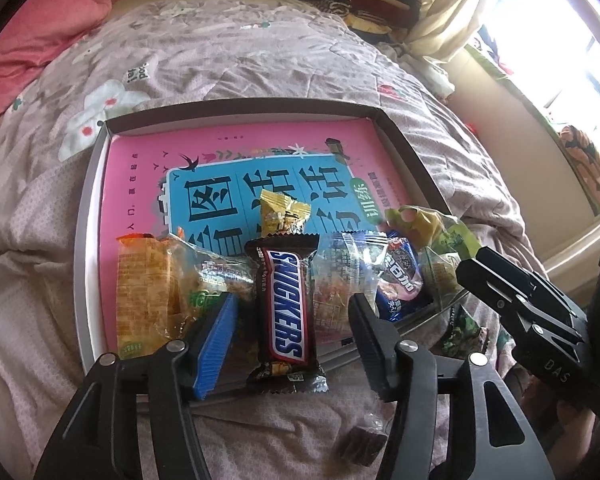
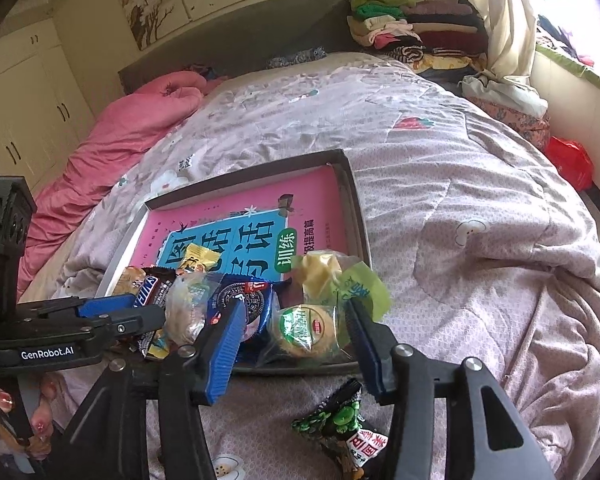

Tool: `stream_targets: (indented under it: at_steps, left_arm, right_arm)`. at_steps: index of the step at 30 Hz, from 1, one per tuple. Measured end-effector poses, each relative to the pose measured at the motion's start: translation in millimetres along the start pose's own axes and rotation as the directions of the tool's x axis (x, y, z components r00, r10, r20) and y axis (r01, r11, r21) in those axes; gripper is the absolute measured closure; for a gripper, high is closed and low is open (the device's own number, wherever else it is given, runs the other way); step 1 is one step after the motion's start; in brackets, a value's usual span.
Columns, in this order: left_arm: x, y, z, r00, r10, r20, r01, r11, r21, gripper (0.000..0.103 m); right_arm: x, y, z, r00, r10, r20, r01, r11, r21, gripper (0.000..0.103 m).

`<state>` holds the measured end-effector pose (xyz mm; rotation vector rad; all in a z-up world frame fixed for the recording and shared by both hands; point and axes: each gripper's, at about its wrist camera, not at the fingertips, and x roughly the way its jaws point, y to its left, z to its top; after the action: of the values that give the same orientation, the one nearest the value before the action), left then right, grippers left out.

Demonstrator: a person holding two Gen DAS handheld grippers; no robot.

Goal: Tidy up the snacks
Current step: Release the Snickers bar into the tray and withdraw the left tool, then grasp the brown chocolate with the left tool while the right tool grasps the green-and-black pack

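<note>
Left claw [image 1: 292, 332] wide open around the Snickers [image 1: 285, 308] at the tray's [image 1: 88, 216] near edge; right claw [image 2: 296, 344] open over the green cookie [image 2: 306, 330].

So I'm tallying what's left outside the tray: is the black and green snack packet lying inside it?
No, the black and green snack packet lies on the bedspread, just outside the tray's near rim.

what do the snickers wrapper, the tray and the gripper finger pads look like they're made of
Snickers wrapper: glossy plastic film, judging by its sheen and crimped, serrated ends. Tray: probably a cardboard box lid, with thin, flat, matte walls folded at the corners, dark outside and pale inside. Finger pads of the left gripper: blue ribbed material, likely rubber or soft plastic with a matte finish.
</note>
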<state>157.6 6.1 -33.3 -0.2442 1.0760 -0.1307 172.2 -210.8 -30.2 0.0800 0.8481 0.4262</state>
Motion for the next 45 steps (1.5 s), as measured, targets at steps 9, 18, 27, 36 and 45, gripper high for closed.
stream_targets:
  at_steps: [9,18,27,36,45]
  left_arm:
    - [-15.0,1.6,1.4,0.999,0.024,0.044,-0.024,1.0,0.003,0.031]
    - [-30.3,-0.8,-1.5,0.997,0.024,0.071,-0.026,0.999,0.023,0.027]
    - [-44.1,-4.4,-9.6,0.997,0.0,0.081,-0.004,0.999,0.048,0.024]
    - [-52.7,-11.8,-22.0,0.998,-0.024,0.065,0.019,0.997,0.071,0.023]
    - [-57.1,-18.8,-38.7,0.999,-0.02,0.045,0.016,0.996,0.093,0.023]
  right_arm:
    - [-12.4,-0.4,-0.9,1.0,0.013,0.027,-0.013,1.0,0.014,0.044]
    - [-25.0,0.6,-1.9,0.999,0.024,0.046,-0.025,1.0,0.007,0.041]
    - [-36.6,3.4,-6.7,0.998,0.026,0.053,-0.025,1.0,-0.018,0.035]
    - [-44.4,2.9,-10.5,0.998,0.022,0.06,-0.021,1.0,-0.024,0.032]
    - [-54.3,-0.2,-16.9,0.998,0.012,0.064,-0.01,1.0,-0.02,0.032]
